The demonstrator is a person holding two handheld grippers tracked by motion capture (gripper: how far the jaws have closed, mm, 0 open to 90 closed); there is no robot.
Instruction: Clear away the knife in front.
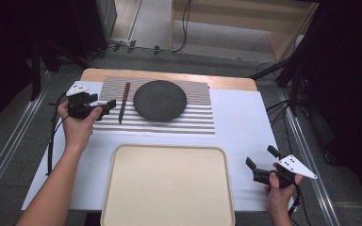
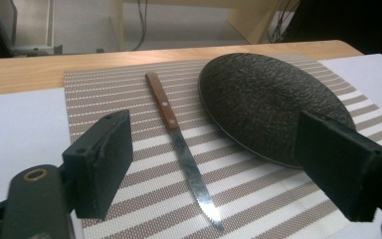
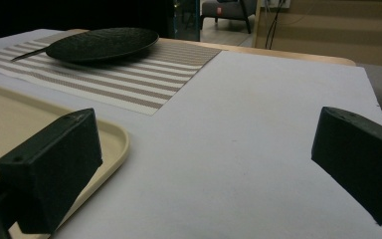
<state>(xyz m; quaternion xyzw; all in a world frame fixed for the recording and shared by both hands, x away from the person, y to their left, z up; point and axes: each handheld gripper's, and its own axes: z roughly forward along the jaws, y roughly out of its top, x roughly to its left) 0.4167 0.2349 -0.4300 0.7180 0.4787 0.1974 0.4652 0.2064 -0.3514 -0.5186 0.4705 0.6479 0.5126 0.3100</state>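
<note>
Broadly, a white-covered table [image 1: 245, 136] fills the high view, its wooden far edge bare. Nearest the person sits a cream tray [image 1: 167, 183], cut off at the bottom of that view, with just a corner showing in the right gripper view. Beyond it lies a striped placemat [image 1: 188, 120] carrying a dark round plate [image 1: 160, 100], and left of the plate, apart from it, a knife [image 1: 123, 102] with a wooden handle pointing away and its serrated blade toward the person. The left gripper [image 1: 109, 107] hovers at the mat's left edge, jaws spread wide with nothing between them, the knife lying just ahead. The right gripper [image 1: 259, 160] is held over bare table right of the tray, jaws likewise apart and empty. Dark surroundings are hard to make out.
</note>
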